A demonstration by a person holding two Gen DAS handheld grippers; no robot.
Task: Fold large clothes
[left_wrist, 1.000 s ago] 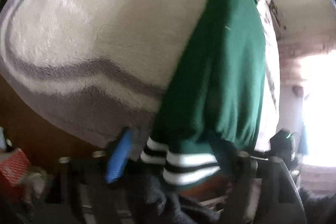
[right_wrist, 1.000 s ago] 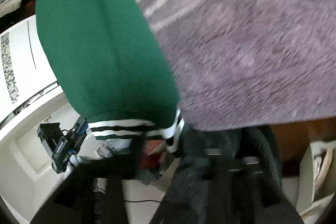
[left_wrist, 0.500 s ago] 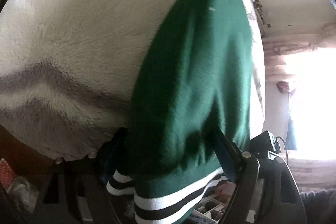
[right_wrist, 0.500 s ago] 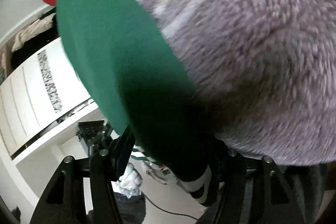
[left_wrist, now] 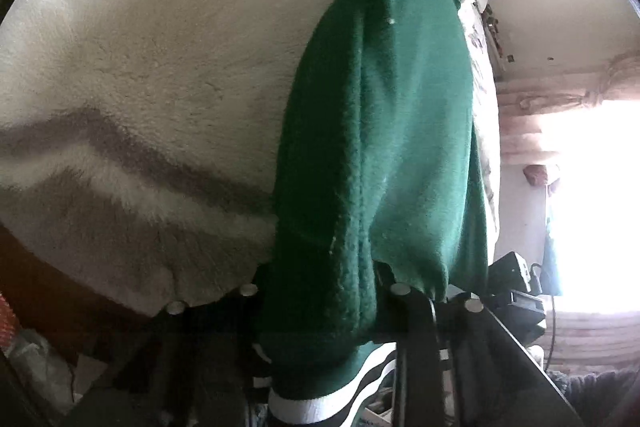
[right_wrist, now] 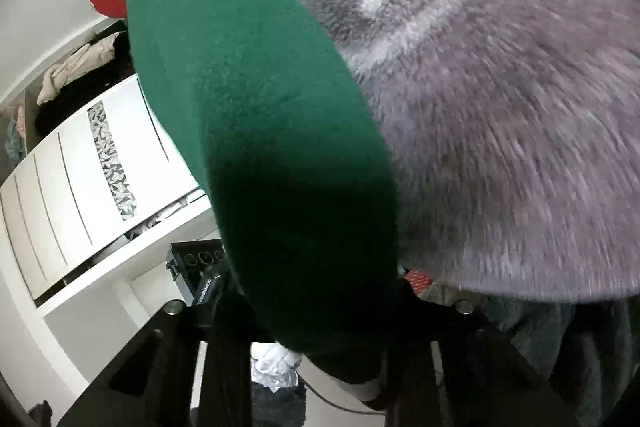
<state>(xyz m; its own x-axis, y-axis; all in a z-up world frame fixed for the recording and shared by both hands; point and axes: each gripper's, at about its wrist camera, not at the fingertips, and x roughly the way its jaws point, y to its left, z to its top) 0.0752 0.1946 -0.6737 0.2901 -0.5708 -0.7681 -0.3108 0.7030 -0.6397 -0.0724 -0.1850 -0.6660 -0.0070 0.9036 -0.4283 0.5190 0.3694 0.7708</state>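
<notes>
The green garment (left_wrist: 380,155) is pinched by both the left gripper (left_wrist: 320,311) and right gripper (right_wrist: 316,319), toward 6 o'clock; a fluffy blanket (right_wrist: 500,131) lies beneath.

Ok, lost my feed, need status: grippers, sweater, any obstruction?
Both grippers, left and right, closed on green sweater, hem end. Sweater lies over fuzzy blanket. No obstruction seen.

The green garment (left_wrist: 380,155) covers the gap between the fingers of the left gripper (left_wrist: 320,311), so the fingertips are hidden and their grip cannot be judged. The same happens at the right gripper (right_wrist: 316,323), where the dark fabric (right_wrist: 280,147) hides the tips. The striped cuff (left_wrist: 344,391) is cut by the lower edge. The window (left_wrist: 592,211) is overexposed. The furry blanket (right_wrist: 520,107) is blurred on the right side.
</notes>
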